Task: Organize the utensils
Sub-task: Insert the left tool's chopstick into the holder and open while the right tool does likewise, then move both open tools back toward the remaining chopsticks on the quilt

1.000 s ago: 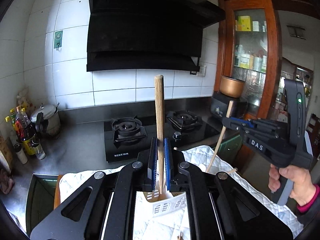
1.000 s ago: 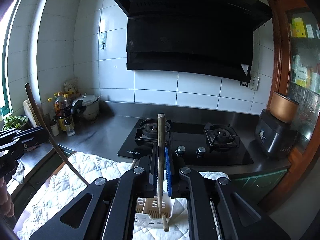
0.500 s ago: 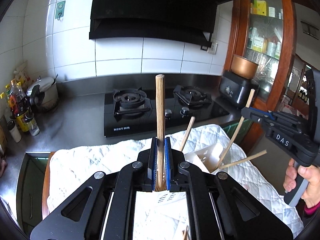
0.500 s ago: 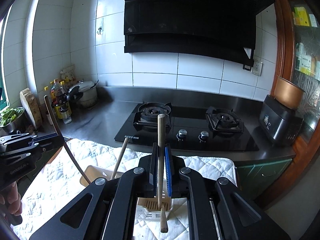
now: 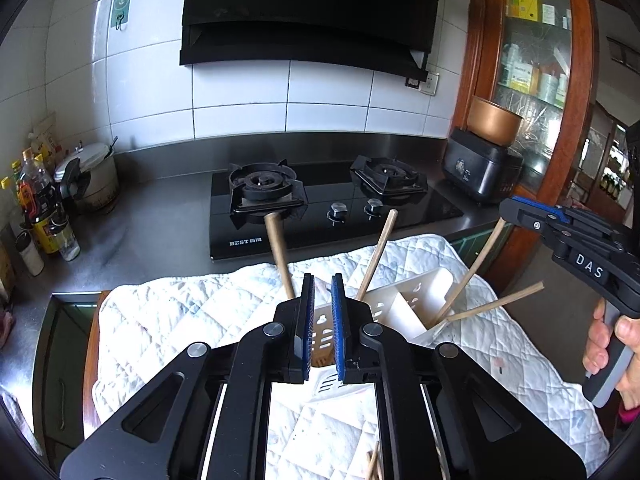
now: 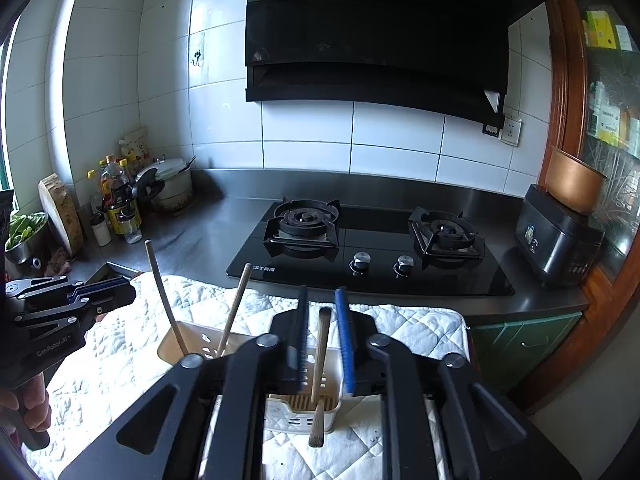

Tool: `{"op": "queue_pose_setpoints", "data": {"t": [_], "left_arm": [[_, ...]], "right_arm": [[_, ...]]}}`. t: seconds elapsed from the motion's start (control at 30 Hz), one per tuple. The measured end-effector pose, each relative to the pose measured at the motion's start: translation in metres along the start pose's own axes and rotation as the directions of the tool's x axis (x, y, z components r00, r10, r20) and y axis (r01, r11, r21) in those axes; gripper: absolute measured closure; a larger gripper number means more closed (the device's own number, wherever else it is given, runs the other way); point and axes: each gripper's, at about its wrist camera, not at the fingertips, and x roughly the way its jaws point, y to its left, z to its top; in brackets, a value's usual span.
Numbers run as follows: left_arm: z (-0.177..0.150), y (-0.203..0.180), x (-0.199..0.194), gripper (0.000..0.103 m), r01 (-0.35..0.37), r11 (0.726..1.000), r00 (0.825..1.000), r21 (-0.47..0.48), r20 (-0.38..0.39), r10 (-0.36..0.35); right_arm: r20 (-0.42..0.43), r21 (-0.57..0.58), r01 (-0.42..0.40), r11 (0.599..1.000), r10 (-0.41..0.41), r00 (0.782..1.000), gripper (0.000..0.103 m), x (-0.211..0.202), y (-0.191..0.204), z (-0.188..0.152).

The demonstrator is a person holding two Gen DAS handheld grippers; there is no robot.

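1. Left gripper [image 5: 321,320]: blue-padded fingers [image 5: 307,320] stand apart with nothing between them. Through the gap shows the white utensil caddy [image 5: 404,304].
2. Right gripper [image 6: 322,340]: fingers apart, not pressing anything. A wooden-handled utensil [image 6: 320,354] stands in the gap, touching neither pad as far as the view shows; a second short wooden piece [image 6: 317,426] sits against the caddy's near wall.
3. Utensil caddy, white slotted plastic, rests on the quilted white cloth [image 5: 192,312] covering the table. From the right wrist view its tan compartment end [image 6: 188,340] lies to the left.
4. Contents, left wrist view: thick wooden handle [image 5: 278,248] leaning up-left behind the left finger; thinner wooden handle [image 5: 378,252] leaning right; two more sticks [image 5: 472,272] [image 5: 496,302] slanting right out of the far compartment.
5. Loose chopsticks [image 5: 374,464] lie on the cloth at the bottom edge.
6. The right gripper's tip, seen from the left wrist, hangs just above the slanting stick's top end; contact cannot be told.
7. Behind the cloth: steel counter [image 5: 160,224], black two-burner gas hob [image 5: 320,204].
8. Far left: oil bottles [image 5: 40,208], lidded pot [image 5: 94,176]. Far right: black rice cooker [image 5: 480,168]. Range hood [image 5: 308,12] on the tiled wall.
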Motion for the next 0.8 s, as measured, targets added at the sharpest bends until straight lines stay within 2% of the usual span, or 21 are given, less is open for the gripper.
{"op": "queue_pose_setpoints", "data": {"t": [0.1,0.2,0.3,0.33,0.37,0.43,0.7,0.8], "left_arm": [[-0.001,-0.002,-0.013,0.094,0.009,1.000,1.000,0.008,0.017,-0.009],[-0.005,-0.002,-0.029,0.093,0.015,1.000,1.000,0.014,0.028,-0.015],[-0.015,-0.003,-0.048,0.092,0.012,1.000,0.999,0.025,0.038,-0.013],[-0.020,-0.002,-0.055,0.089,0.015,1.000,0.999,0.021,0.040,-0.016],[-0.025,-0.002,-0.062,0.080,0.019,1.000,0.999,0.017,0.044,-0.020],[-0.038,-0.001,-0.076,0.065,0.019,1.000,0.998,0.011,0.052,-0.020],[-0.103,-0.008,-0.115,0.056,0.017,1.000,0.999,0.018,0.038,-0.017],[-0.131,-0.009,-0.125,0.053,0.024,1.000,0.999,0.005,0.027,-0.024]], "right_arm": [[0.028,-0.005,0.002,1.000,-0.002,1.000,0.077,-0.017,0.000,0.001],[0.055,-0.012,-0.001,1.000,0.002,0.998,0.067,-0.041,0.002,-0.003],[0.078,-0.027,-0.004,1.000,0.007,0.997,0.061,-0.067,0.006,-0.015],[0.081,-0.030,-0.007,1.000,0.009,0.997,0.056,-0.075,0.007,-0.020],[0.084,-0.033,-0.004,0.999,0.007,0.996,0.055,-0.082,0.008,-0.026],[0.080,-0.041,-0.007,0.999,0.011,0.997,0.044,-0.096,0.011,-0.042],[0.001,-0.005,-0.070,0.998,0.070,0.998,0.042,-0.128,0.017,-0.118],[-0.030,0.001,-0.068,0.998,0.068,0.997,0.042,-0.133,0.021,-0.148]]}}
